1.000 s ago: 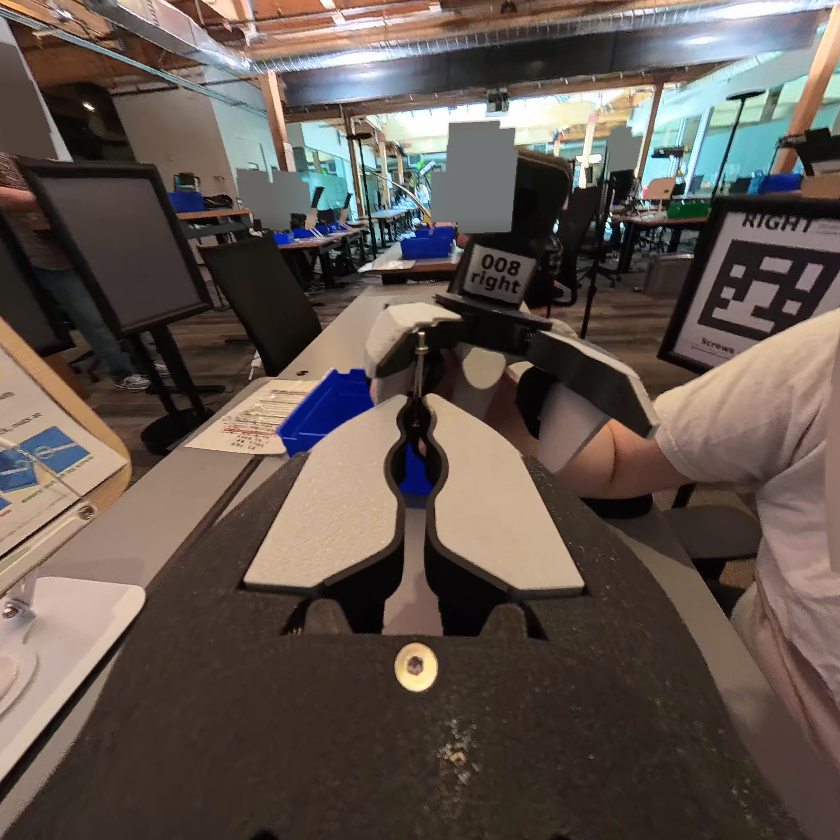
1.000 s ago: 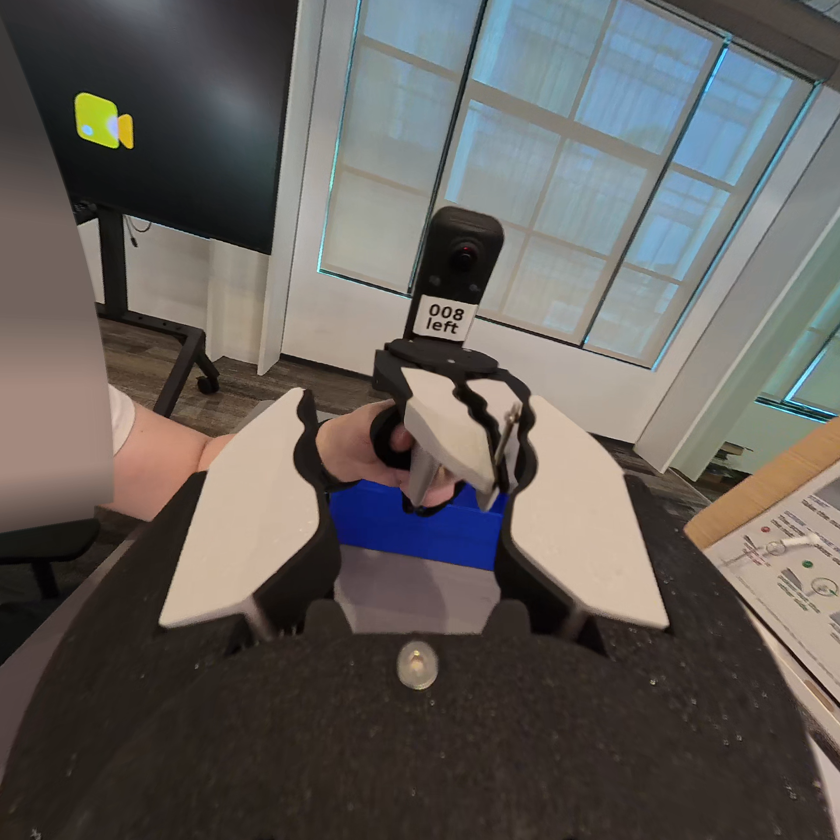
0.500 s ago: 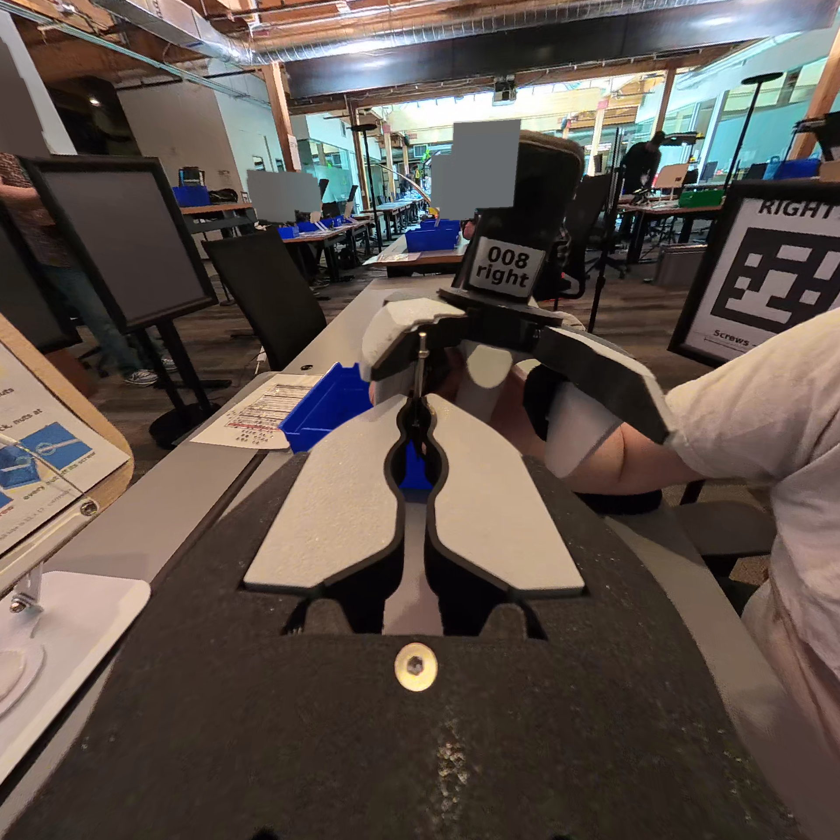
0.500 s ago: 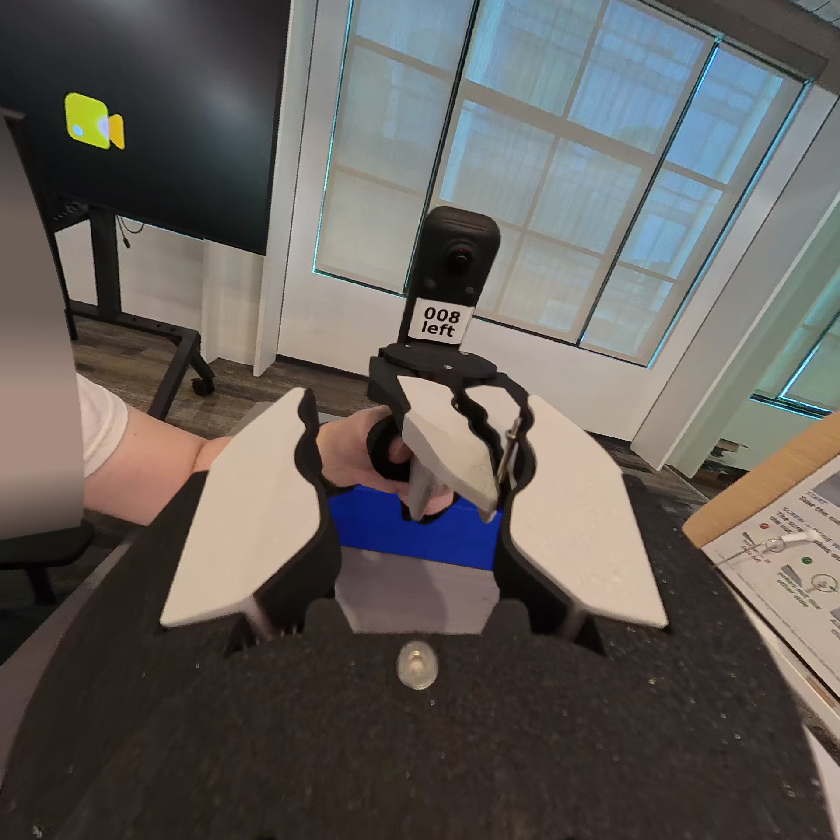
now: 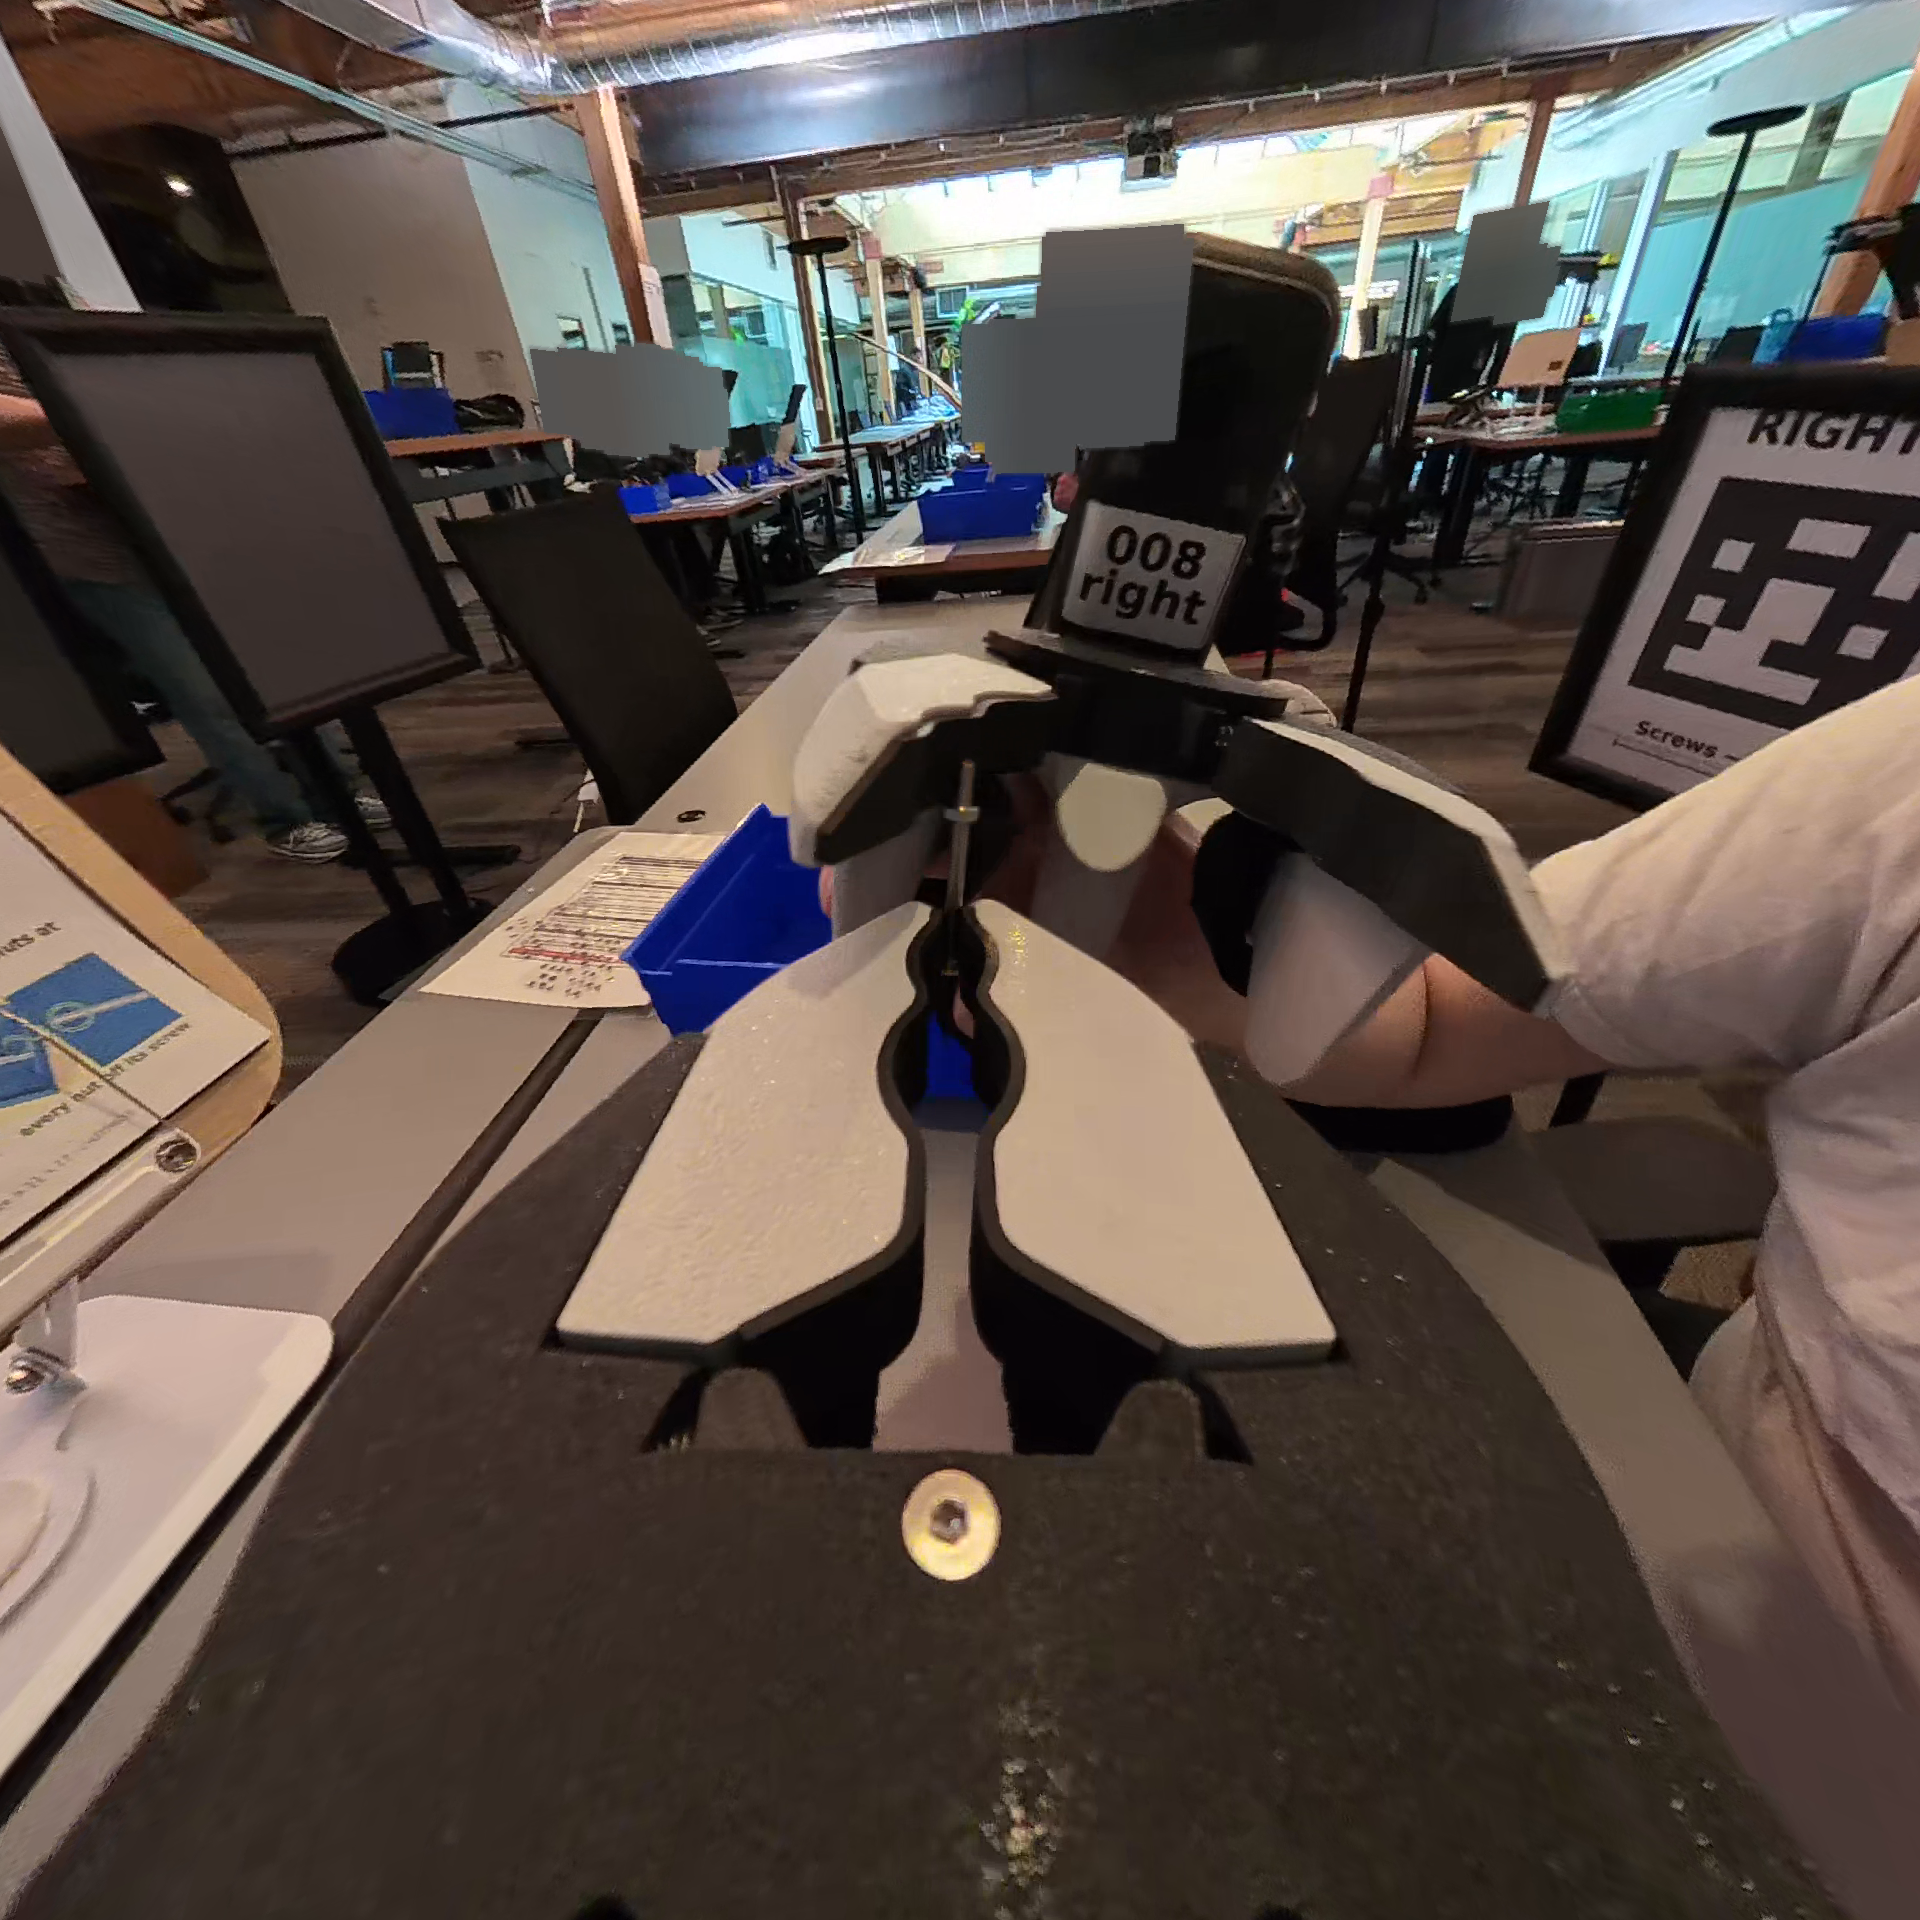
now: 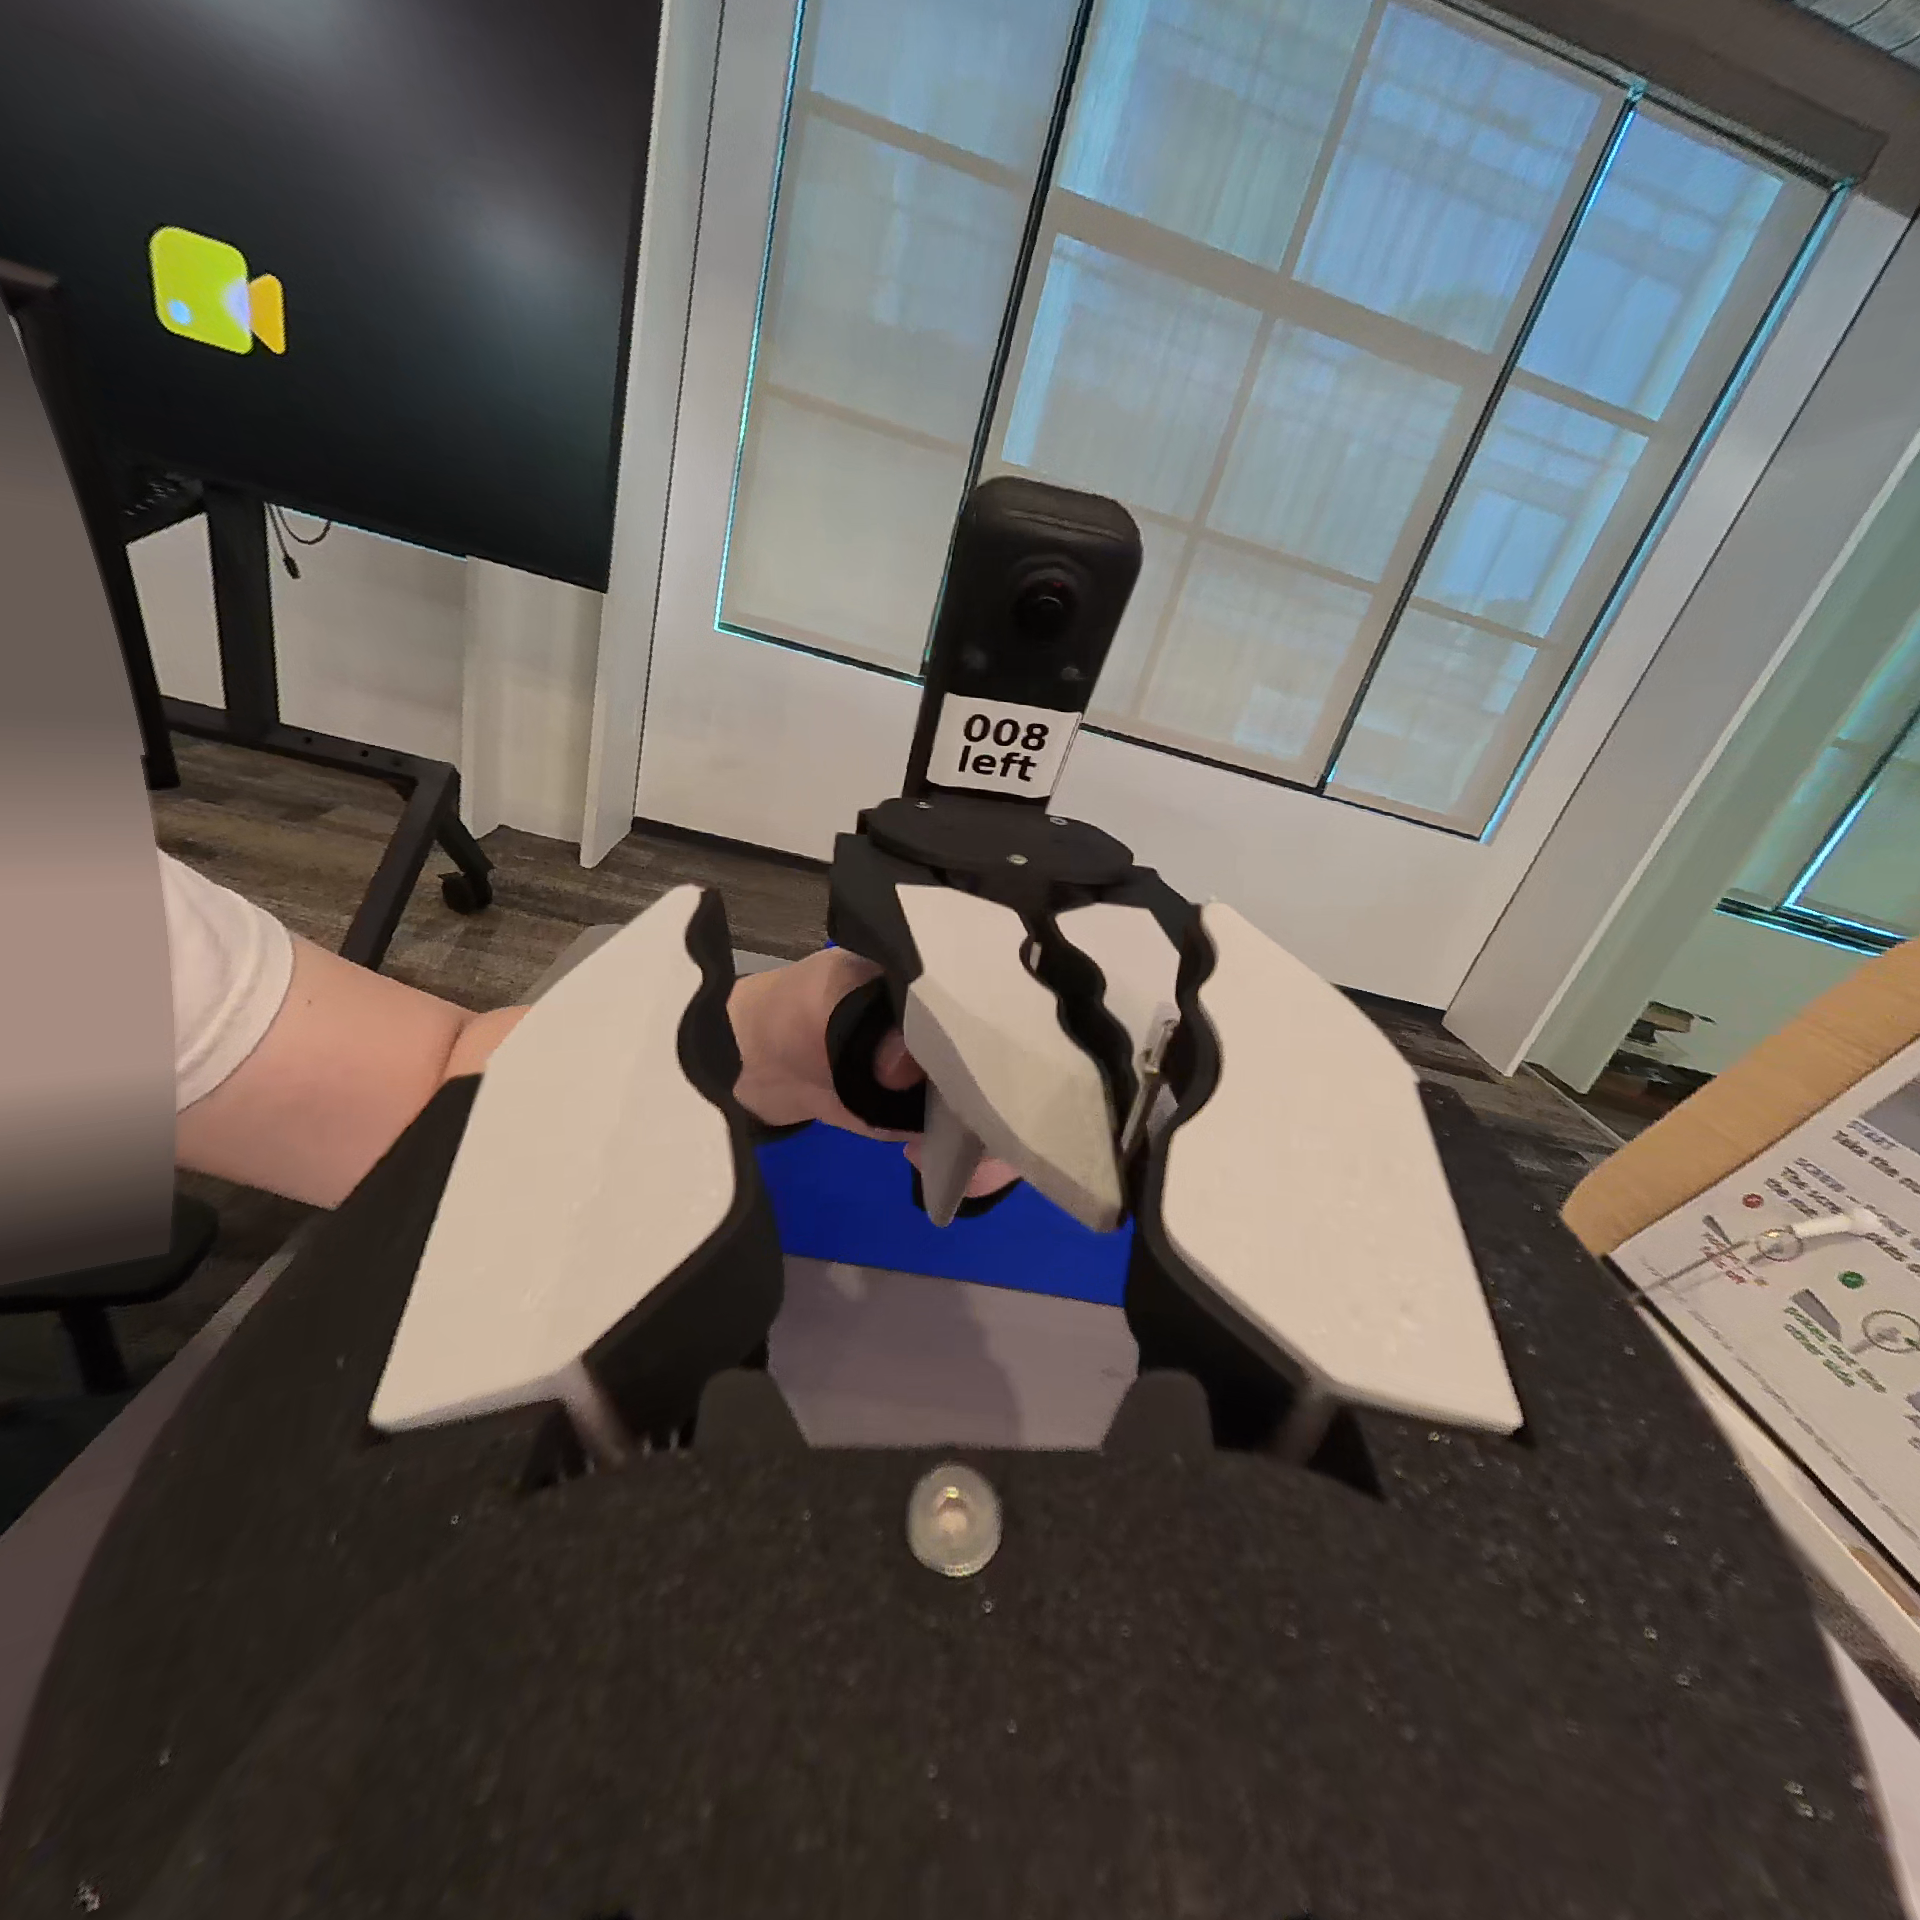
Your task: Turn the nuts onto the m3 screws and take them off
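The left gripper (image 5: pixel 954 940) is closed on the lower end of a thin silver metal screw (image 5: pixel 958 862), which stands upright above its fingertips. A small nut (image 5: pixel 965 816) sits on the shaft near the top. The right gripper (image 6: pixel 951 1049) is spread wide, and the screw (image 6: pixel 1148 1070) lies just beside its right finger (image 6: pixel 1320 1164), above a blue plastic bin (image 5: pixel 727 925) on the grey surface (image 5: pixel 343 1164).

Open-plan workshop: rows of desks (image 5: pixel 717 509) with blue bins (image 5: pixel 982 514) (exposed ceiling beams (image 5: pixel 613 208) overhead)
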Demonstrator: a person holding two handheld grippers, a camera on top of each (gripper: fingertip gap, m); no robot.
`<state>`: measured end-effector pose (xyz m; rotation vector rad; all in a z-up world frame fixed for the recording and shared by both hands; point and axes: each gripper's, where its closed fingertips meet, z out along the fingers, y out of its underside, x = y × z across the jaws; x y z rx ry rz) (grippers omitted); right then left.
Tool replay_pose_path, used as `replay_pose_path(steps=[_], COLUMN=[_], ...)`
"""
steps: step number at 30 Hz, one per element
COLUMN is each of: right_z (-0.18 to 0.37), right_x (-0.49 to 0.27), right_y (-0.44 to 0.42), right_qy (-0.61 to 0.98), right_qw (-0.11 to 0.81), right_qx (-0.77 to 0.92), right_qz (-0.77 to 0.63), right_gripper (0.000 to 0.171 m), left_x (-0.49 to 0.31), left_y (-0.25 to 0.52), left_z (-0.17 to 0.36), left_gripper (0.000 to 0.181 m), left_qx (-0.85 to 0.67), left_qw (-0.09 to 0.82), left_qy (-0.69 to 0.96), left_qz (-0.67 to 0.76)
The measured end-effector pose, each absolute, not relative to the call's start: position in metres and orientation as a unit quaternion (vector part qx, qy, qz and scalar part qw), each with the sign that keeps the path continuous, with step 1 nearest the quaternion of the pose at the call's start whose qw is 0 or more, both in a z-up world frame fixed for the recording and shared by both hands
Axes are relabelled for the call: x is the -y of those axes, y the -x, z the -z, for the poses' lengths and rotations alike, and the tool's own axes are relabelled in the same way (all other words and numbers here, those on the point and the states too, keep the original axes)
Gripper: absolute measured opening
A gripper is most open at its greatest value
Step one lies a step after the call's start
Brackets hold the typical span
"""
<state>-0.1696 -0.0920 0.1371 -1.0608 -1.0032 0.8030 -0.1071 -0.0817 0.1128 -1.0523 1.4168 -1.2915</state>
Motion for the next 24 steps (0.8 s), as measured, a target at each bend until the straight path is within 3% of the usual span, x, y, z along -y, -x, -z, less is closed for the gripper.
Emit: replay_pose_path(steps=[7, 18, 24], right_z=[-0.149, -0.143, -0.150], right_x=[0.087, 0.089, 0.086], right_y=[0.150, 0.163, 0.151], right_qy=[0.472, 0.473, 0.470], right_qw=[0.684, 0.679, 0.683], right_qx=[0.418, 0.425, 0.408], right_qz=[-0.367, -0.368, -0.383], right_gripper=[0.072, 0.083, 0.072], left_x=[0.067, 0.072, 0.066], left_y=[0.127, 0.118, 0.131], left_z=[-0.136, -0.129, -0.144], left_gripper=[0.002, 0.002, 0.002], left_qx=[-0.526, -0.539, -0.511], left_qw=[0.476, 0.487, 0.492], left_qy=[0.424, 0.422, 0.415], left_qz=[0.563, 0.543, 0.570])
